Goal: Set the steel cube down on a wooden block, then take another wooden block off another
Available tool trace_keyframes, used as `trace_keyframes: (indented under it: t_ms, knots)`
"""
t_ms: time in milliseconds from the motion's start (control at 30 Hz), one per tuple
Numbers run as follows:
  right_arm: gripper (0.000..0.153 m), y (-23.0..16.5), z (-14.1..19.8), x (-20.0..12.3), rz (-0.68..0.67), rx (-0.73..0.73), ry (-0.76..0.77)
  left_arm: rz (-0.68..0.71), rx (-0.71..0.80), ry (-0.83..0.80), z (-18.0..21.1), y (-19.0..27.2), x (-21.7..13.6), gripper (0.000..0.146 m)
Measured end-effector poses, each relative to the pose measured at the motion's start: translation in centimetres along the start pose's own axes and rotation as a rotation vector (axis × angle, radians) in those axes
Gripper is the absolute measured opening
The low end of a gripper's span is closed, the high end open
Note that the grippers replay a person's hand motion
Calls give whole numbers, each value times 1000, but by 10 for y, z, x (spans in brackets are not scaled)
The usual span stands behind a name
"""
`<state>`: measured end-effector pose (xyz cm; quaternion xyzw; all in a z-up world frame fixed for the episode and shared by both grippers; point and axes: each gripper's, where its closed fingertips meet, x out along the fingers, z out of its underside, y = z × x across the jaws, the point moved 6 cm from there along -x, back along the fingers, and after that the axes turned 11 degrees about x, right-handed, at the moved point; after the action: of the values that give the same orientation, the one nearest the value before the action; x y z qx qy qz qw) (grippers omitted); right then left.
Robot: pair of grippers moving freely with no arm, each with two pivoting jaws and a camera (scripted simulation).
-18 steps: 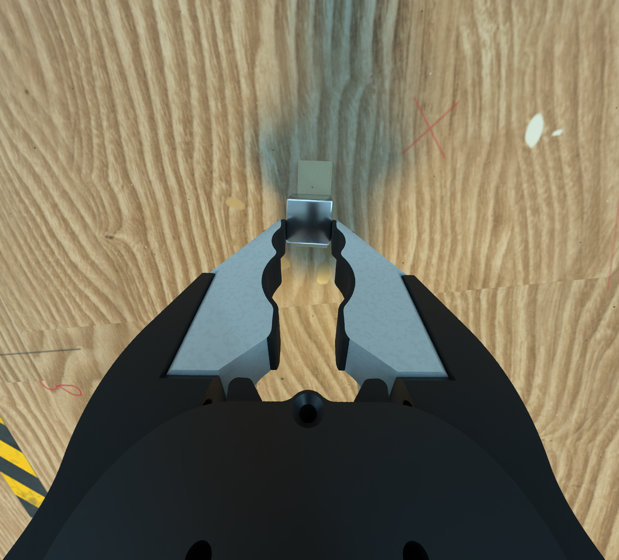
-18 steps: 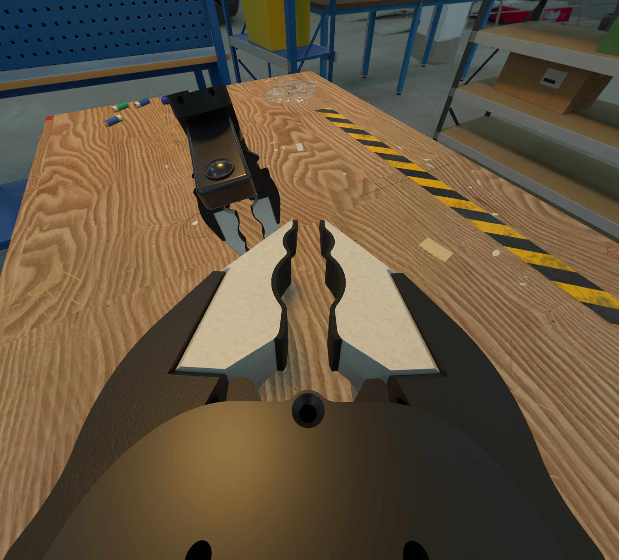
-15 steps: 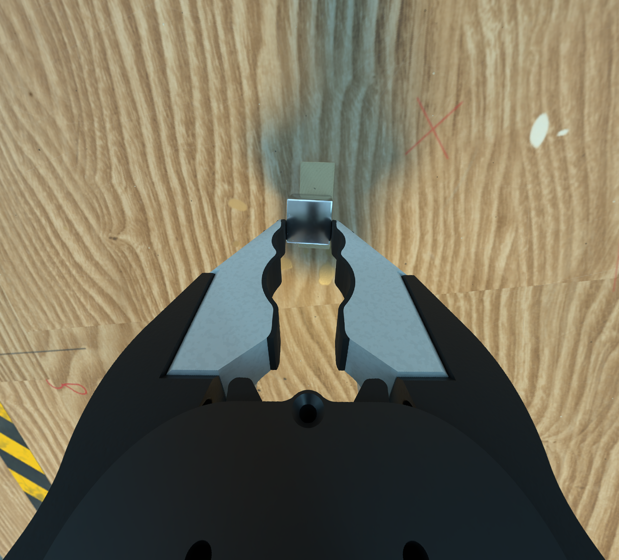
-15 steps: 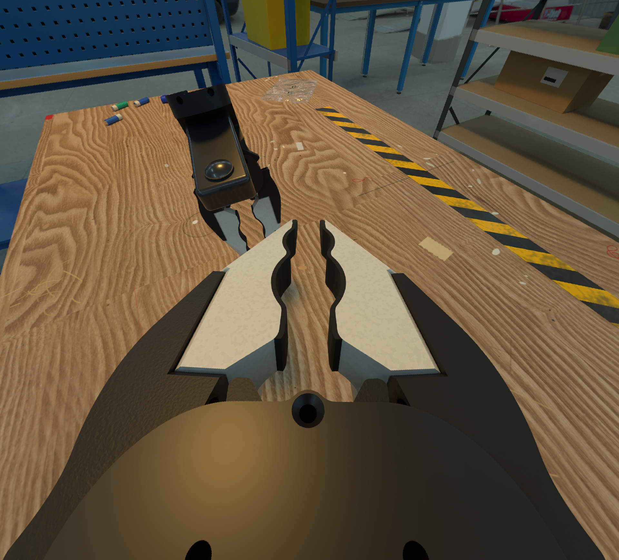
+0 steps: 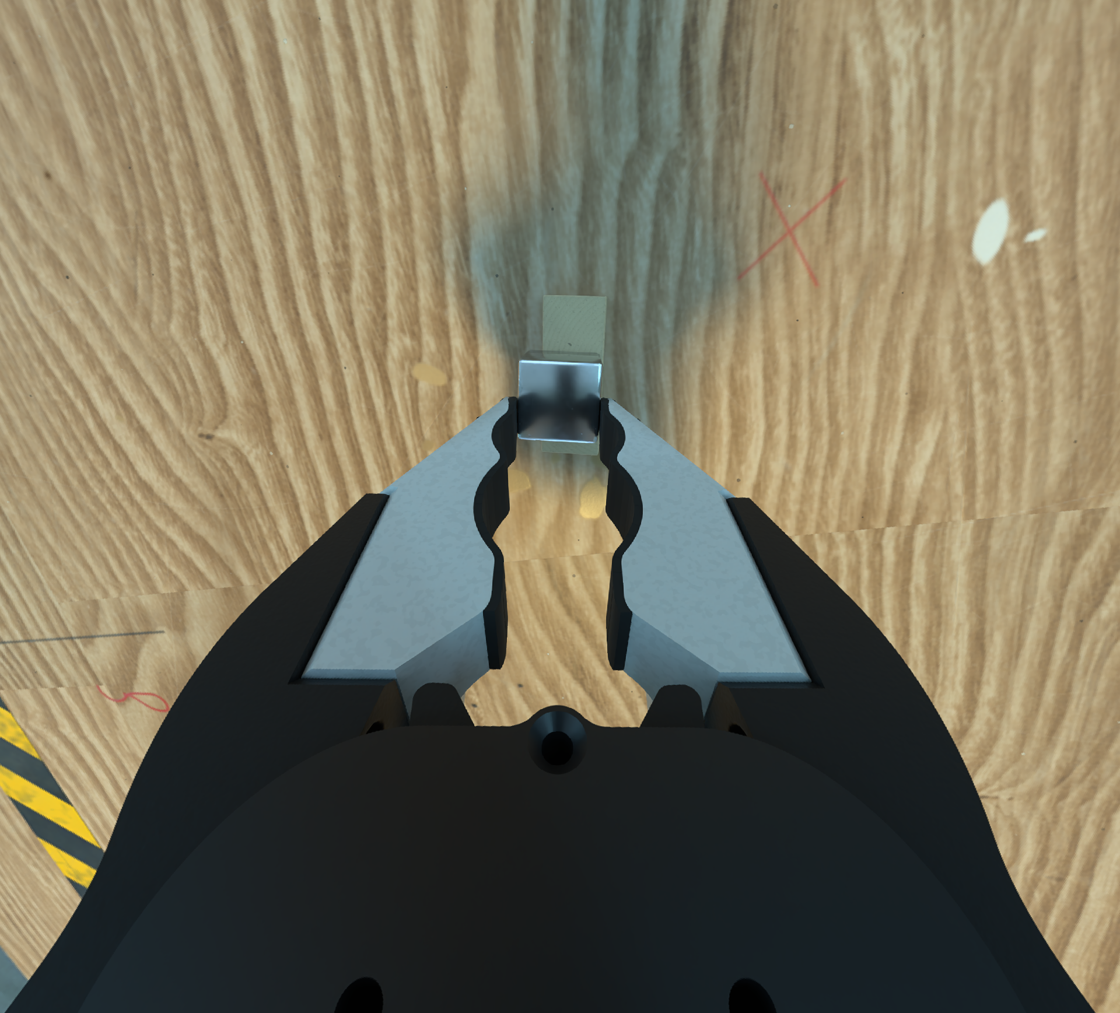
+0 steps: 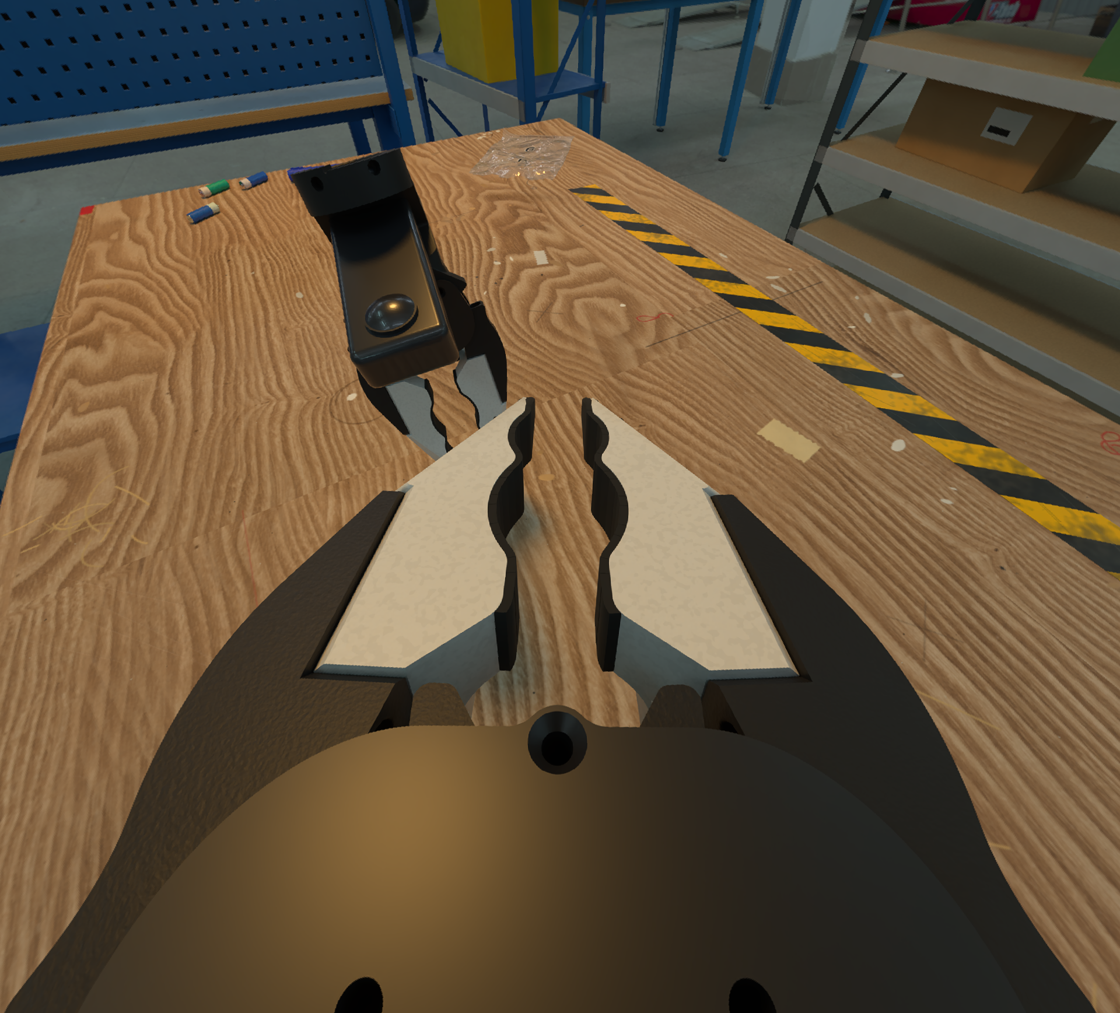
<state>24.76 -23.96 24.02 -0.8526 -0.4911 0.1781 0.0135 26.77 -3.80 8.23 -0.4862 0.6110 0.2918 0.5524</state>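
The steel cube (image 5: 559, 407) is clamped between the fingertips of the left hand-held gripper (image 5: 557, 415), which points straight down at the tabletop (image 5: 242, 196). A pale wooden block (image 5: 574, 324) lies directly beneath the cube, its far part showing beyond the cube's top edge and a thin strip showing at the near edge; whether cube and block touch cannot be told. A red cross mark (image 5: 791, 229) lies on the tabletop to the right of the cube, and a white fleck (image 5: 990, 230) farther right. The right hand-held gripper (image 6: 557, 414) is empty, its jaws a narrow gap apart, low over the tabletop, near the cube-bearing gripper.
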Motion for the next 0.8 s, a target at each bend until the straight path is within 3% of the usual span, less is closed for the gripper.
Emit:
trace_keyframes:
  t_ms: [400, 600, 800]
  knots:
    - [16, 1, 4, 4, -1, 6, -36, 1, 6, 4, -3, 0, 1, 27]
    - [17, 2, 6, 4, -3, 11, -48, 2, -15, 40, -4, -1, -3, 37]
    - [18, 3, 8, 4, -6, 14, -56, -62, -65, 158, 0, 4, -47, 40]
